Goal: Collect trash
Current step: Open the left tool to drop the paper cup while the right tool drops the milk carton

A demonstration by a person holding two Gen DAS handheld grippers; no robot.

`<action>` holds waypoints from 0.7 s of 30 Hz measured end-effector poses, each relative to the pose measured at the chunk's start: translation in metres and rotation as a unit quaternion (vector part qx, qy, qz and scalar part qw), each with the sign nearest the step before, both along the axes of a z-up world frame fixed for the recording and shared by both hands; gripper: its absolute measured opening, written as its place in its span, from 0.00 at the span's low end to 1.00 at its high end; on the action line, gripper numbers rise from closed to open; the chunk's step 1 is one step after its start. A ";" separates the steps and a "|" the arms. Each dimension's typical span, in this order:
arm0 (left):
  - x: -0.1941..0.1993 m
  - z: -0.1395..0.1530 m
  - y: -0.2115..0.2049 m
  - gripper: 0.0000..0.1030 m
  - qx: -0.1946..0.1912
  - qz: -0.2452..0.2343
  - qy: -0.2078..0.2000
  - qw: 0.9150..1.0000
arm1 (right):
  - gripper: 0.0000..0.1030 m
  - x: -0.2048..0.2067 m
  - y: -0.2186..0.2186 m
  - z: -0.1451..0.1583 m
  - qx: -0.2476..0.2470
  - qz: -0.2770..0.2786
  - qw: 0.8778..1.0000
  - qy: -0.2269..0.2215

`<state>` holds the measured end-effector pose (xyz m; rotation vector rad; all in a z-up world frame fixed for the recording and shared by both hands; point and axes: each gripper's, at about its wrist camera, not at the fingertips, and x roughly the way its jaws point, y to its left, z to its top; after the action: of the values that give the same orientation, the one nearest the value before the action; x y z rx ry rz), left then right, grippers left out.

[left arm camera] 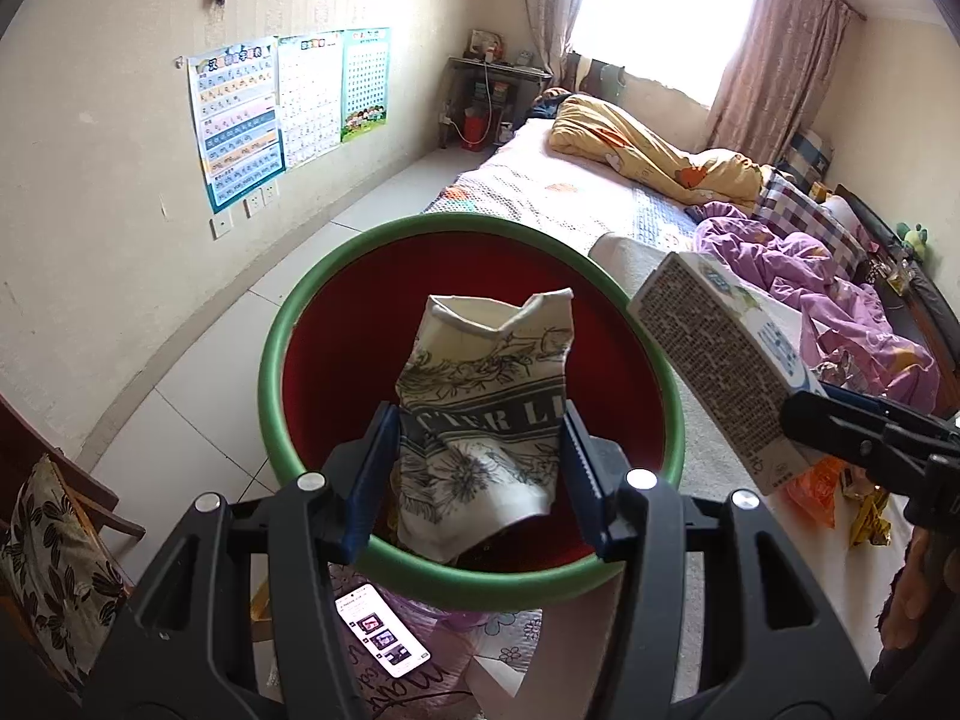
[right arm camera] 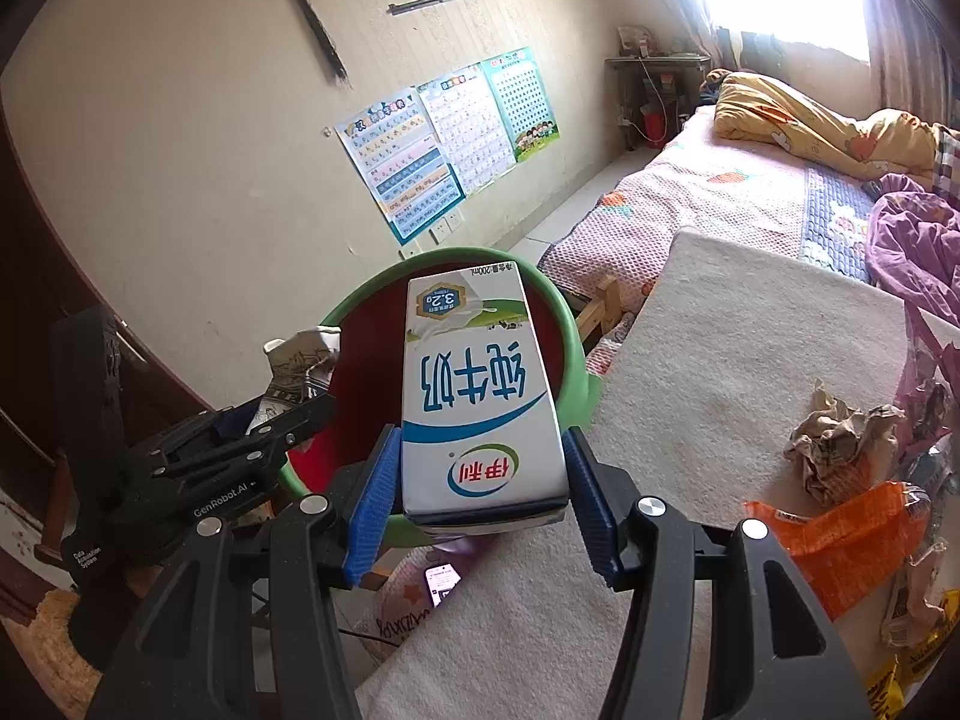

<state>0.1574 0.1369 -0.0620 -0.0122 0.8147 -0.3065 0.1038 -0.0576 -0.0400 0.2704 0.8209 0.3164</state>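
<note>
My left gripper (left arm camera: 480,450) is shut on a crushed paper cup (left arm camera: 486,396) with a black floral print, held right over the mouth of a red bin with a green rim (left arm camera: 282,336). My right gripper (right arm camera: 480,468) is shut on a white and blue milk carton (right arm camera: 474,384), upside down, above the near side of the same bin (right arm camera: 576,336). In the left wrist view the carton (left arm camera: 714,372) and the right gripper (left arm camera: 852,432) come in from the right, beside the bin's rim. In the right wrist view the left gripper (right arm camera: 264,414) with the cup (right arm camera: 300,366) is at the left.
More trash lies on the white padded surface (right arm camera: 738,336): a crumpled paper ball (right arm camera: 840,444), an orange wrapper (right arm camera: 852,534), yellow wrappers (right arm camera: 918,612). A phone (left arm camera: 384,630) lies below the bin. A bed with quilts (left arm camera: 600,180) is behind; a chair (left arm camera: 54,528) stands at the left.
</note>
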 end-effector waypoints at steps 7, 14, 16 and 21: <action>0.007 -0.004 -0.005 0.49 0.007 -0.011 0.001 1.000 | 0.51 0.007 0.005 -0.003 -0.001 -0.008 1.000 0.006; 0.015 -0.008 -0.001 0.49 0.002 -0.015 0.005 1.000 | 0.51 0.011 0.008 -0.004 -0.005 -0.009 1.000 0.011; 0.017 -0.010 0.000 0.49 0.002 -0.015 0.008 1.000 | 0.51 0.012 0.010 -0.004 -0.007 -0.008 1.000 0.013; 0.020 -0.013 0.003 0.49 0.003 -0.015 0.013 1.000 | 0.51 0.018 0.017 -0.005 -0.011 -0.006 1.000 0.015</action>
<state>0.1777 0.1394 -0.0754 0.0019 0.8431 -0.3337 0.1215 -0.0406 -0.0452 0.2601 0.8519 0.2936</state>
